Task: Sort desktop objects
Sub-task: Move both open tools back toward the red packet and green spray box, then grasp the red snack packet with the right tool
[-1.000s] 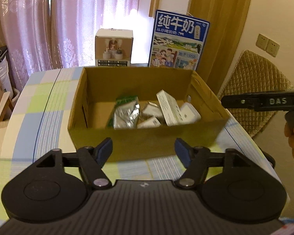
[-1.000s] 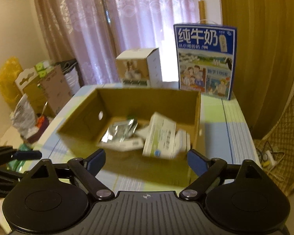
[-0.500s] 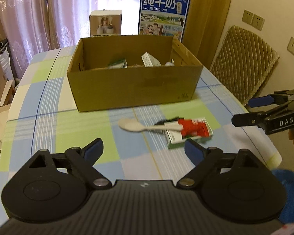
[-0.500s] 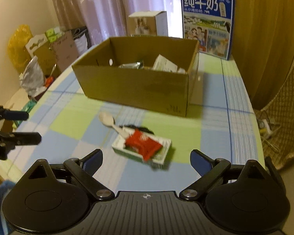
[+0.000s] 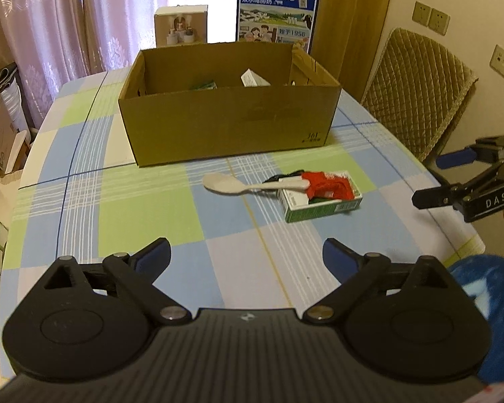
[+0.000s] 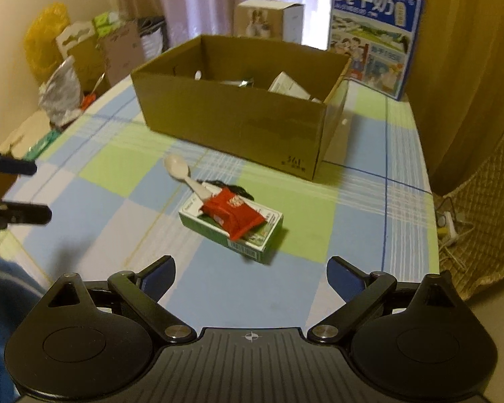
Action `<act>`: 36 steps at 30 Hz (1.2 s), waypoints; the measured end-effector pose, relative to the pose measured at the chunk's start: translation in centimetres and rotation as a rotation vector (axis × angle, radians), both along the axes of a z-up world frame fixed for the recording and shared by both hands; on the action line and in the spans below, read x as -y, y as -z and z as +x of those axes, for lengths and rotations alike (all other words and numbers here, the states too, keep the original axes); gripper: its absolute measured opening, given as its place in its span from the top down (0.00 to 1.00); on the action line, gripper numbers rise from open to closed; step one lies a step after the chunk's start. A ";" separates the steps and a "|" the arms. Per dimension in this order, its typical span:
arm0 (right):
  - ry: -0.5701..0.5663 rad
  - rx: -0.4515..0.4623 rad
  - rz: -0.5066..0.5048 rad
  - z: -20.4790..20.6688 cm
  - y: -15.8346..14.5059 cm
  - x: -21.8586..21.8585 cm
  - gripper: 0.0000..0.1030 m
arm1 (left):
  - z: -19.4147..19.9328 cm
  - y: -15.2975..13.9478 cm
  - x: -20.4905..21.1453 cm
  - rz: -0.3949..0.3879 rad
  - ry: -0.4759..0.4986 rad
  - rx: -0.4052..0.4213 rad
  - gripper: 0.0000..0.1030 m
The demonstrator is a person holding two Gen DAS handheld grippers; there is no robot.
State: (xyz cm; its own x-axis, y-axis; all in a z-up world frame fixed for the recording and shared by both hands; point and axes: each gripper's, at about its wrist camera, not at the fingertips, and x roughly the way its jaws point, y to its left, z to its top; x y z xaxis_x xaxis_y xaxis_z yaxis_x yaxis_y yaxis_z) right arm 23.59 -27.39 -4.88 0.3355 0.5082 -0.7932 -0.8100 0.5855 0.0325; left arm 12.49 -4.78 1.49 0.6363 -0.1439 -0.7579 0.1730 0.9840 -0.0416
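A green and white carton (image 6: 233, 231) lies flat on the checked tabletop (image 6: 359, 221), just in front of the open cardboard box (image 6: 238, 124). A red snack packet (image 6: 233, 215) rests on top of the carton, and a white plastic spoon (image 6: 184, 176) leans with its handle end on the carton's far edge, its bowl on the cloth toward 10 o'clock in the right wrist view. Something thin and black pokes out behind the packet; what it is cannot be told. In the left wrist view the same carton (image 5: 322, 201) sits at about 1 o'clock from the left tool (image 5: 247, 257), with the spoon (image 5: 248, 184) stretching away toward 9 o'clock and the packet (image 5: 326, 184) on top.

The box (image 5: 228, 127) stands at 12 o'clock beyond these things and holds several small packages, only partly seen over its rim. Behind it stand a blue milk carton case (image 5: 277, 10) and a small white box (image 5: 181, 25).

The left tool has just been opening and its jaws stand wide with nothing between them, above bare cloth. The right tool (image 6: 250, 272) also stands wide and empty, the carton just ahead of it at 12 o'clock. Each tool shows at the edge of the other's view: the right tool (image 5: 433, 178) at 3 o'clock, the left tool (image 6: 33, 191) at 9 o'clock.

A quilted chair (image 5: 416, 94) stands beside the tabletop on the right.
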 end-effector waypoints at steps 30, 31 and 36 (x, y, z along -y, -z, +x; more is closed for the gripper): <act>-0.384 0.037 -0.180 6.2 8.5 -9.4 0.08 | 6.8 7.0 -1.0 0.025 0.077 -0.100 0.08; -0.389 0.027 -0.180 6.3 8.7 -9.5 0.08 | 6.9 7.1 -1.0 0.021 0.076 -0.101 0.08; -0.377 -0.067 -0.166 6.2 8.9 -9.6 0.08 | 7.0 7.4 -1.5 0.009 0.068 -0.106 0.08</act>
